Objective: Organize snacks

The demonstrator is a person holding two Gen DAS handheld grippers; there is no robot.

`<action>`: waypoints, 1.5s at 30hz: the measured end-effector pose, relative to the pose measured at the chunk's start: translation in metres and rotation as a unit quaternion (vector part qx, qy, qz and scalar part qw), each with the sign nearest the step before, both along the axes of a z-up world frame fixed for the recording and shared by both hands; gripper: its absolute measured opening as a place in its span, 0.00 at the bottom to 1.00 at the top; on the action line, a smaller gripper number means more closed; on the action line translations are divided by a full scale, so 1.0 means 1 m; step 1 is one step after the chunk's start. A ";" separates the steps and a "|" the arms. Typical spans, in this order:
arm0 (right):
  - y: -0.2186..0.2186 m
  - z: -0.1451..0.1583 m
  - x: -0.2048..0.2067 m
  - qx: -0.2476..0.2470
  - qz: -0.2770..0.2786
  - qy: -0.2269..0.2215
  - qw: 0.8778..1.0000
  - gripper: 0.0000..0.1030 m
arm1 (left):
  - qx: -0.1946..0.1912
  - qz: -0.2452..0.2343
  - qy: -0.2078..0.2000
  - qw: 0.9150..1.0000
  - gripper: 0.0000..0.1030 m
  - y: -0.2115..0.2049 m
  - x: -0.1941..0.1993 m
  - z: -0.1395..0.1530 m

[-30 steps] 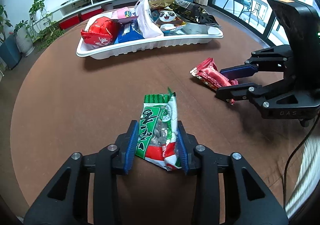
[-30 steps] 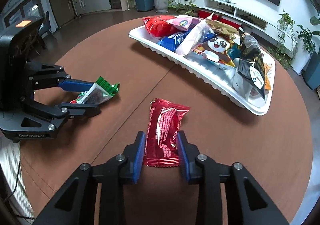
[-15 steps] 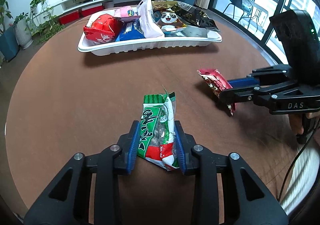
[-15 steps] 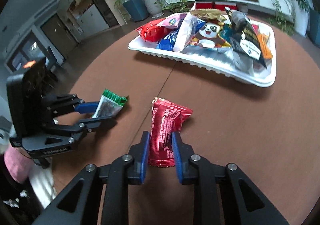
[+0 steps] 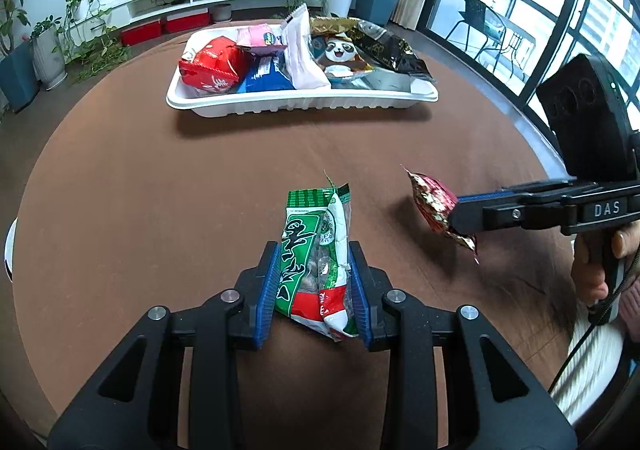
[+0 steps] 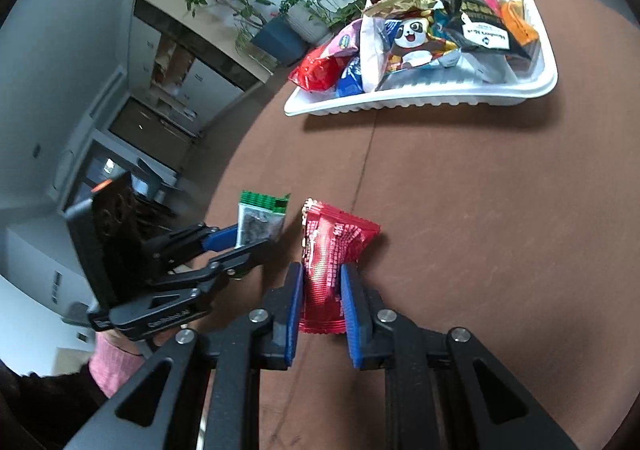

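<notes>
From the left wrist view, the left gripper [image 5: 314,286] has its blue pads pressed against a green-and-white snack packet [image 5: 318,258], which stands between them above the round brown table [image 5: 120,190]. Across the table the white tray [image 5: 300,106] already carries a heap of packets (a red bag, a panda-printed one, a black one), so most of the sorting looks done. To the right, the right gripper [image 5: 456,216] holds a red foil packet [image 5: 434,206] clear of the tabletop.

From the right wrist view, the right gripper [image 6: 320,296], nearly closed, pinches the red foil packet [image 6: 330,250]. The tray [image 6: 420,98] lies well apart, ahead. What remains, I judge, is carrying both packets over and dropping them in.
</notes>
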State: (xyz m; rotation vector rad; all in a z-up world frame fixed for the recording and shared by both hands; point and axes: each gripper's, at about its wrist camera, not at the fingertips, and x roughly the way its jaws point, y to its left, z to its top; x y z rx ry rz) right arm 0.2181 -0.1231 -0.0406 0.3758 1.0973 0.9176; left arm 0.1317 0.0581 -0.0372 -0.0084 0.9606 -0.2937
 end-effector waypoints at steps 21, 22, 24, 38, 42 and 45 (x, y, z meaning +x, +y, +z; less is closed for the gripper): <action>-0.021 0.009 0.000 0.094 -0.036 0.044 0.994 0.20 | -0.029 0.010 -0.012 0.999 0.29 0.007 0.001 0.025; -0.022 0.011 0.002 0.102 -0.038 0.046 0.993 0.20 | -0.030 0.011 -0.013 0.999 0.29 0.007 0.002 0.028; -0.023 0.014 0.005 0.112 -0.042 0.047 0.992 0.20 | -0.038 0.011 -0.014 0.999 0.19 0.009 0.006 0.034; -0.024 0.030 0.017 0.107 -0.061 0.016 0.992 0.20 | -0.030 0.017 0.004 0.999 0.19 0.006 0.019 0.031; -0.020 0.019 0.012 0.056 -0.059 0.001 0.997 0.20 | -0.025 0.019 0.022 0.999 0.30 0.000 0.020 0.019; -0.013 0.013 0.010 0.018 -0.056 -0.012 0.998 0.20 | -0.036 0.023 0.026 0.999 0.50 -0.003 0.020 0.014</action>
